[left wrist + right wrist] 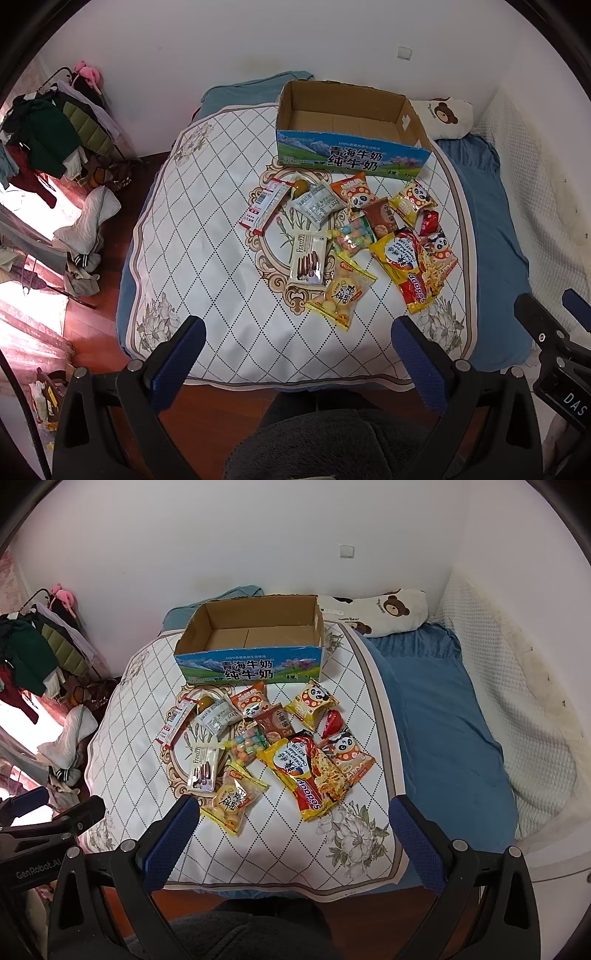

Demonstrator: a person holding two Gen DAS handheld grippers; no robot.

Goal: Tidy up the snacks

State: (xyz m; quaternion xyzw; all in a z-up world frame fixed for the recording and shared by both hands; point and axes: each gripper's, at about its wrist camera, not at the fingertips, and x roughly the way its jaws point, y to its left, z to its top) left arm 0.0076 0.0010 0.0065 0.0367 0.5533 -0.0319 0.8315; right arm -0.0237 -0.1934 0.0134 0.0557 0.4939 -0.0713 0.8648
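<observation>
Several snack packets lie in a loose pile on a white quilted mat [207,258] [140,716] on the bed. Among them are a Franzzi biscuit pack [308,260] [205,766], a yellow noodle bag [410,269] [306,771], a yellow egg-roll bag [341,293] [234,799] and panda packets [354,195] [314,701]. Behind them stands an empty open milk carton box [351,155] [251,668]. My left gripper [297,354] hovers open above the mat's near edge. My right gripper [293,834] is open too, above the near side of the pile. Neither holds anything.
A blue sheet [487,236] [439,731] covers the bed's right side, with a bear pillow [443,116] [384,611] at the back. A clothes rack [55,129] and scattered clothes stand on the red wooden floor at left. A person's dark fleece leg [332,443] is below.
</observation>
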